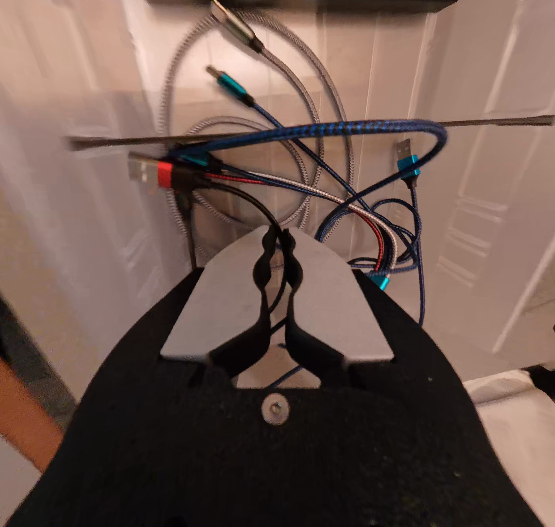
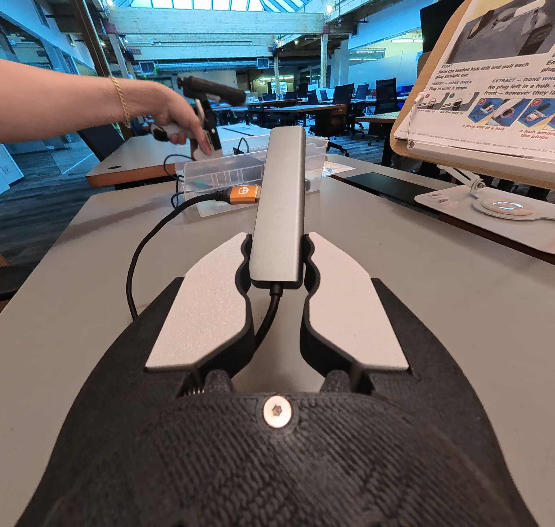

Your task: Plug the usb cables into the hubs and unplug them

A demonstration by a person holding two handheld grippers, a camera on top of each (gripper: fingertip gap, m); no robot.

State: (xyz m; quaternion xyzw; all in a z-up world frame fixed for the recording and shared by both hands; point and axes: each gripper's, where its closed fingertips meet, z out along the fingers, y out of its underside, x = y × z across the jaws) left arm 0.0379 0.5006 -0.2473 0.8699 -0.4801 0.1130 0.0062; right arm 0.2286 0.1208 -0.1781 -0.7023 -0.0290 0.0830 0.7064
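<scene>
the right tool [image 2: 276, 260] pinched the grey hub [image 2: 280, 206] upright above the desk [image 2: 420, 272], long axis pointing away, while the left tool [image 1: 279, 236], nearly closed around a thin black cable [image 1: 255, 203], hovered over the tangled usb cables [image 1: 345, 182] in the clear bin [image 1: 90, 122].

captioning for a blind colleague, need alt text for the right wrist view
The right gripper clamps a grey hub above a grey table, an orange plug in its side. Behind, a hand holds the other gripper over a clear bin.
</scene>
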